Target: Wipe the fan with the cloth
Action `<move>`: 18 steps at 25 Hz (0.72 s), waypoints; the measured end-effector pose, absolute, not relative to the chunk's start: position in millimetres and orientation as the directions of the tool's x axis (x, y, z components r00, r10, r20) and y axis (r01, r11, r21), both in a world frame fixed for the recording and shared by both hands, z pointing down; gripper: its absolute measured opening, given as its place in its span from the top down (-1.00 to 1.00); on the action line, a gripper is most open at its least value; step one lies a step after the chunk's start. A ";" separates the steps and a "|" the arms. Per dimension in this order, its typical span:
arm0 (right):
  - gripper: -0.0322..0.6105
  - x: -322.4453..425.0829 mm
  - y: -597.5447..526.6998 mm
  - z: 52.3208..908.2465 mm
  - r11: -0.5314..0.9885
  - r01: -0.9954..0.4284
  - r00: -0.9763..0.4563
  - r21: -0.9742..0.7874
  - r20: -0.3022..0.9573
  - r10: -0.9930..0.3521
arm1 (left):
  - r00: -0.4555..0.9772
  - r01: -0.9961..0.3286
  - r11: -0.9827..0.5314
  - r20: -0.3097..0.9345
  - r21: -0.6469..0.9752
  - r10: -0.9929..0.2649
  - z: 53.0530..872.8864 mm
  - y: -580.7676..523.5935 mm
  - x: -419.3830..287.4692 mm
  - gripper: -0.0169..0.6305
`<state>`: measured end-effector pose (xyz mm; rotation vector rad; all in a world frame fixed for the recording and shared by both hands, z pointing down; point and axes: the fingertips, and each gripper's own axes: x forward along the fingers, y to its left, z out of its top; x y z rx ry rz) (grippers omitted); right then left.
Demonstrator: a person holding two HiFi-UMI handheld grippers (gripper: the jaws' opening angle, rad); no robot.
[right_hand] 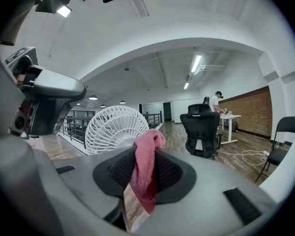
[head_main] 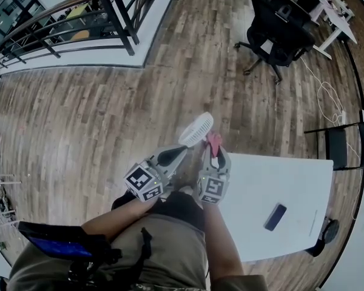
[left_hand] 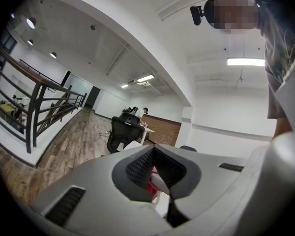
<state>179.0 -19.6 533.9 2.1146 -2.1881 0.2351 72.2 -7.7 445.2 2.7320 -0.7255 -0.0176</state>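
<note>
Left tool (head_main: 181,150) clamps fan (head_main: 196,129), right tool (head_main: 214,153) pinches cloth (head_main: 214,140); a hard wipe could twist the fan loose.

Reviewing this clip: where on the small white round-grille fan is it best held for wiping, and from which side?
Grip the small white round-grille fan at its near end, from the person's side, where the left gripper appears shut on it. That leaves the broad slotted grille clear for the pink cloth in the right gripper.
</note>
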 end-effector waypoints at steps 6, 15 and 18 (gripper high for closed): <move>0.51 184.9 -12.1 541.9 0.003 -0.998 -0.015 -0.068 0.176 -0.984 | 0.873 -0.482 -0.823 0.077 0.302 -0.482 448.9 -6.3 70.7 0.98; 0.51 190.5 3.6 558.8 0.001 -0.999 -0.011 -0.051 0.194 -0.981 | 0.874 -0.479 -0.819 0.087 0.315 -0.478 452.2 -3.4 68.7 0.98; 0.51 189.7 3.8 560.7 0.017 -1.000 -0.022 -0.026 0.181 -0.983 | 0.875 -0.478 -0.820 0.094 0.314 -0.474 454.3 -2.1 68.4 0.98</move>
